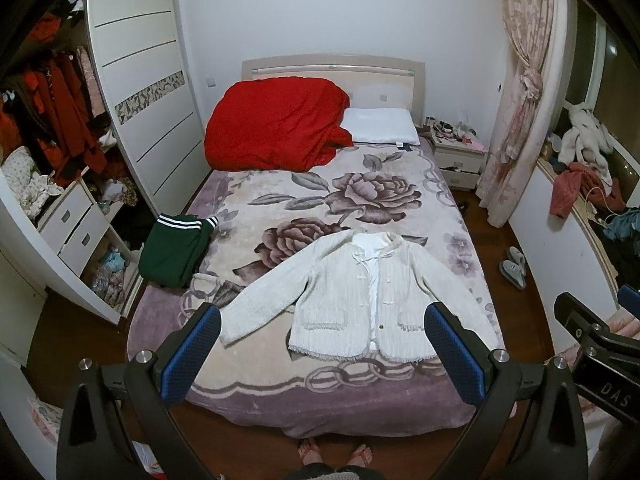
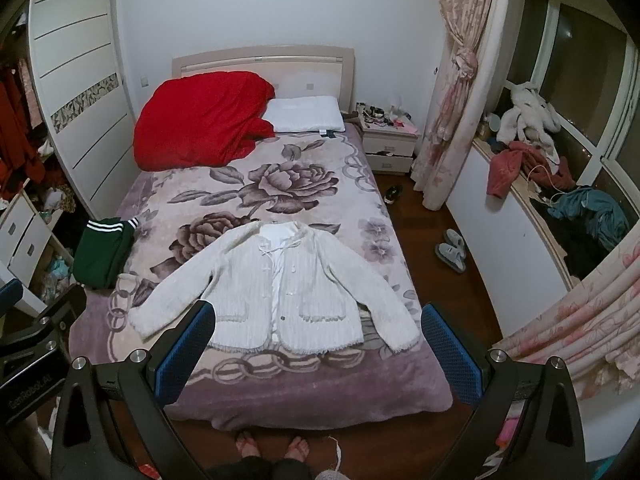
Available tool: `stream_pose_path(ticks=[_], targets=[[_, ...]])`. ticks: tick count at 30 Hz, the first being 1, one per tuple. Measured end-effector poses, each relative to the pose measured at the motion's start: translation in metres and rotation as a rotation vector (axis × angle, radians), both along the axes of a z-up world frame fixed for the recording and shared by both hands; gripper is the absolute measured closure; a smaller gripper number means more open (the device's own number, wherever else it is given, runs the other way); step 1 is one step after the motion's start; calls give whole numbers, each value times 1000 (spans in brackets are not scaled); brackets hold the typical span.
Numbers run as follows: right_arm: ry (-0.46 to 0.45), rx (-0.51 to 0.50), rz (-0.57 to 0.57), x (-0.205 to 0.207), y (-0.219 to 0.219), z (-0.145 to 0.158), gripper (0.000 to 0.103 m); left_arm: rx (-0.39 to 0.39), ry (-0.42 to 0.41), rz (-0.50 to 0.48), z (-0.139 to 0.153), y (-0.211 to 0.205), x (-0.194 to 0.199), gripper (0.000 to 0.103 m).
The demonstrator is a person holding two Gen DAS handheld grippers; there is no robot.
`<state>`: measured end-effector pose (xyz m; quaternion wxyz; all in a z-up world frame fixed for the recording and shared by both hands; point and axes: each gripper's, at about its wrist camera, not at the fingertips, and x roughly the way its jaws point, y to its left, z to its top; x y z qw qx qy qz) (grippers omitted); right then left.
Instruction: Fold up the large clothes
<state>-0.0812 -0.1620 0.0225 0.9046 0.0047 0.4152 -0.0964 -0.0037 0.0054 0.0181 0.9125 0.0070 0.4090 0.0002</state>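
The white jacket lies flat and face up on the near half of the bed, front panels parted over a white lining, both sleeves angled outward toward the near corners and the hem just short of the near edge. The left tongs and the right tongs both hang above the foot of the bed with jaws spread wide, holding nothing and well clear of the fabric. A folded green garment with white stripes rests at the left edge of the bed, and a red quilt sits beside a white pillow at the far end.
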Motion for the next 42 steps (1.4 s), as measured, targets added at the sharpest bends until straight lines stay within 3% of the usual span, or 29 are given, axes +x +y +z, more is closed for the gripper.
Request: stream_pose_path(ticks=[42], targets=[[-11, -7, 2, 2, 2, 8, 0, -2, -16, 1, 5, 2, 2, 0]])
